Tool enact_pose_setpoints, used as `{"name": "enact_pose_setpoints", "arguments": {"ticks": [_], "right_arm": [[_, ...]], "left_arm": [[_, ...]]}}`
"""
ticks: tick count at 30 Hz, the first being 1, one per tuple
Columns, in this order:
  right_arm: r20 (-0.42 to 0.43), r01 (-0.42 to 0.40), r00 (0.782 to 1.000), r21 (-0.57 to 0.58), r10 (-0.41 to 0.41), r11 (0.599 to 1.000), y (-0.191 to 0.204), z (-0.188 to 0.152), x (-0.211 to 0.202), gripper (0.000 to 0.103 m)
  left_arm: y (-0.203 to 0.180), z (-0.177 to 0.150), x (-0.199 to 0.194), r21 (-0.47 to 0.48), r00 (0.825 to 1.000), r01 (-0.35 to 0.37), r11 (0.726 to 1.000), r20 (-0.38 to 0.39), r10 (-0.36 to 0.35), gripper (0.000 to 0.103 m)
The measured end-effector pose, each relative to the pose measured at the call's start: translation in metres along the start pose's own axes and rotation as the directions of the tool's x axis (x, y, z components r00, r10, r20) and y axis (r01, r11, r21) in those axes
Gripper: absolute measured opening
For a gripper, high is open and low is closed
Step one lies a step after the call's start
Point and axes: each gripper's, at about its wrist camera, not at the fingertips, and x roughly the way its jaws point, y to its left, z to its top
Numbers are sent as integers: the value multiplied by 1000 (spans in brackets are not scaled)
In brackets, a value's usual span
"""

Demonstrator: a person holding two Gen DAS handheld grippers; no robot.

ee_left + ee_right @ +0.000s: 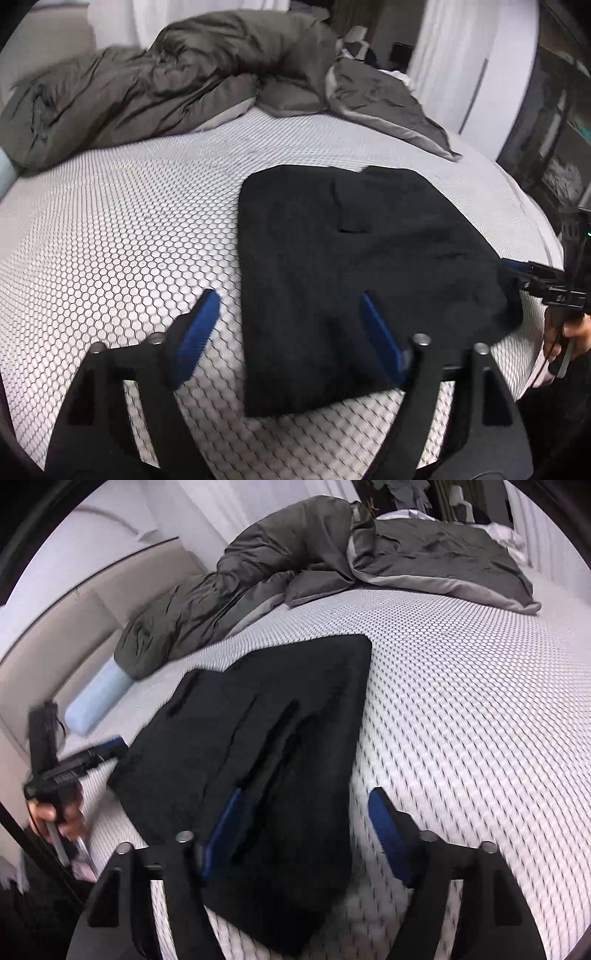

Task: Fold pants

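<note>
While the black folded pants (369, 280) lie as a flat, matte, roughly rectangular stack on the white mattress cover with its hexagonal honeycomb mesh (122, 236), both claws hang over the near edge with nothing in them. On the left gripper (286, 302) the blue-padded black fingers are spread wide, one above the mesh, one above the cloth. Over at the right gripper (306, 805) the fingers gape just as wide, straddling the stack's right edge. Behind, a crumpled olive-grey duvet (155, 85) with a paler lining is heaped beside a pale blue pillow (96, 698)
</note>
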Motion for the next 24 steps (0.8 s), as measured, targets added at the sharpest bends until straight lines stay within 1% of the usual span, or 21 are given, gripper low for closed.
{"name": "enact_pose_setpoints", "arguments": {"ticks": [2, 3, 4, 5, 6, 7, 8, 10, 13, 16, 18, 20, 22, 24], "right_arm": [[-28, 56, 998, -25, -56, 998, 4, -13, 3, 77], [-43, 98, 994, -32, -99, 995, 3, -21, 5, 77], [-33, 132, 991, -34, -133, 991, 3, -28, 3, 78], [-9, 151, 988, -32, -152, 988, 3, -33, -3, 82], [8, 166, 986, -26, -166, 986, 6, -37, -7, 84], [32, 179, 983, -14, -179, 984, 5, -40, -16, 84], [63, 178, 982, 1, -178, 984, 2, -44, -26, 84], [111, 145, 983, 25, -147, 989, 0, -50, -41, 85], [199, 77, 976, 35, -82, 996, 4, -60, -61, 90], [301, 54, 952, 6, -54, 999, 19, -72, -79, 102], [355, 47, 934, -16, -38, 999, 30, -80, -89, 103], [417, 37, 909, -52, -12, 998, 42, -88, -99, 103], [452, 55, 892, -90, -8, 994, 54, -94, -105, 103], [476, 84, 880, -126, -15, 989, 67, -99, -108, 103]], "left_arm": [[-14, -6, -7, 50, 1000, -5, 999, 18, 4, 82], [-21, -11, -8, 76, 1000, -9, 997, 21, 8, 83], [-26, -15, -8, 88, 1000, -10, 996, 19, 9, 84], [-31, -19, -8, 97, 1000, -16, 995, 12, 15, 86], [-34, -25, -7, 102, 999, -34, 994, 6, 34, 87], [-36, -29, -7, 102, 999, -44, 994, 6, 44, 90], [-39, -34, -9, 101, 999, -54, 993, 12, 53, 95], [-44, -43, -17, 96, 997, -73, 993, 43, 70, 102], [-52, -56, -34, 105, 990, -98, 990, 111, 86, 102], [-57, -68, -54, 87, 977, -124, 988, 188, 105, 102], [-57, -75, -64, 71, 967, -138, 988, 227, 119, 102], [-59, -82, -73, 59, 957, -159, 986, 253, 139, 102], [-60, -88, -82, 43, 948, -169, 985, 282, 150, 102], [-62, -92, -90, 39, 940, -168, 985, 308, 148, 102]]}}
